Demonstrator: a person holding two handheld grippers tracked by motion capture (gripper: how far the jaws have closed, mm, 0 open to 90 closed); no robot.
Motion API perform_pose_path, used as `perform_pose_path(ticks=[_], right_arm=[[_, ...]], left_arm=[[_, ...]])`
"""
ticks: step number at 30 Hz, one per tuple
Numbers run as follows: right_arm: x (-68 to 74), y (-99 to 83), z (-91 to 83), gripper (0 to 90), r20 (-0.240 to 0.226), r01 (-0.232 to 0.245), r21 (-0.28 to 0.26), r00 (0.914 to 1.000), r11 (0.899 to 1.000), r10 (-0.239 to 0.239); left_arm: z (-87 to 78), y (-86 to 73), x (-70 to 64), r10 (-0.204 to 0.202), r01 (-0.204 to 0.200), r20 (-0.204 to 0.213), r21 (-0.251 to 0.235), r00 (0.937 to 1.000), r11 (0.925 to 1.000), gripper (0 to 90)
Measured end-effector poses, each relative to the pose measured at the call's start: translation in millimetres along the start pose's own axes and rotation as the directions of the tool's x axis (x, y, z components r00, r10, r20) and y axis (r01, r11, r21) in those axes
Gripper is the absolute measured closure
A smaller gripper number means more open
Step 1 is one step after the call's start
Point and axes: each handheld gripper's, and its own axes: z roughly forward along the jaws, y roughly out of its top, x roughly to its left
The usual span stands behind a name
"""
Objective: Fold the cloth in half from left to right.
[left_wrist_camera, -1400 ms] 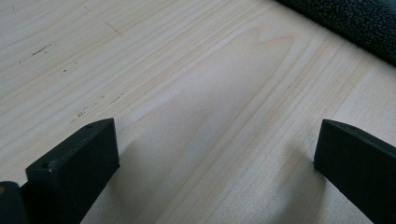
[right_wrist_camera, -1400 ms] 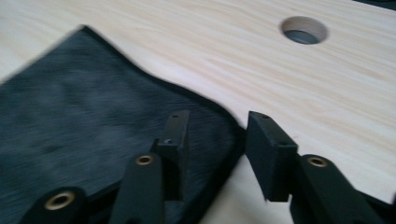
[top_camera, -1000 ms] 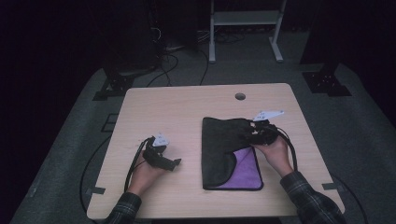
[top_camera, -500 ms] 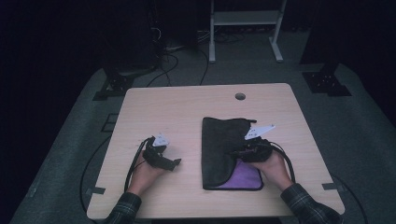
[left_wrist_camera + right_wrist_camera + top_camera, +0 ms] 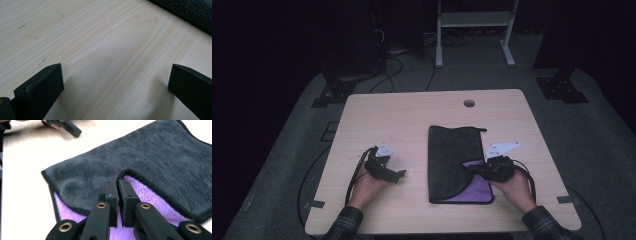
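A towel (image 5: 452,150), dark grey on one side and purple (image 5: 479,189) on the other, lies folded right of the middle of the wooden table (image 5: 412,120). My right gripper (image 5: 468,169) is shut on the towel's grey edge, held over the purple layer; in the right gripper view the jaws (image 5: 118,182) pinch the dark hem of the towel (image 5: 150,157). My left gripper (image 5: 399,175) rests on bare wood left of the towel. Its jaws stand wide open (image 5: 116,80) with nothing between them, and the towel's corner (image 5: 190,10) lies ahead to the right.
A round cable hole (image 5: 469,103) sits near the table's far edge. Behind the table stand a white metal frame (image 5: 472,30), black stands and cables on the grey floor. The left gripper (image 5: 63,125) appears far off in the right gripper view.
My right gripper has moved left and toward the person, dragging the towel's grey edge over the purple side. The left gripper has stayed put.
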Motion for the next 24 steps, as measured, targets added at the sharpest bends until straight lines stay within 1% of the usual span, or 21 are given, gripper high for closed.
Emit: perform_pose_path(ticks=[3,6,13,21,24], right_arm=[[5.8,-9.1,-13.4,85.5,0.008,-0.006,-0.011,0.9999,1.000,0.006],[9.3,-16.7,-22.6,85.6,0.013,-0.009,-0.018,0.9999,1.000,0.009],[18.2,-33.5,-39.5,85.6,0.023,-0.034,-0.020,0.9991,0.999,0.035],[32.3,-53.3,-51.0,85.5,0.038,-0.046,0.015,0.9982,0.999,0.046],[35.5,-59.7,-53.3,84.8,0.061,-0.045,0.040,0.9972,0.998,0.042]], left_arm=[[0.0,0.0,-0.1,-0.001,0.001,0.000,-0.001,1.0000,1.0000,0.0],[0.0,0.0,-0.1,-0.001,0.001,0.000,0.000,1.0000,1.0000,0.0],[-0.1,-0.1,-0.3,-0.002,0.002,-0.002,0.000,1.0000,1.0000,0.0],[-0.2,-0.2,-0.6,-0.005,0.005,-0.004,0.000,1.0000,1.0000,0.0],[-0.2,-0.2,-0.6,-0.005,0.005,-0.004,0.000,1.0000,1.0000,0.0]])
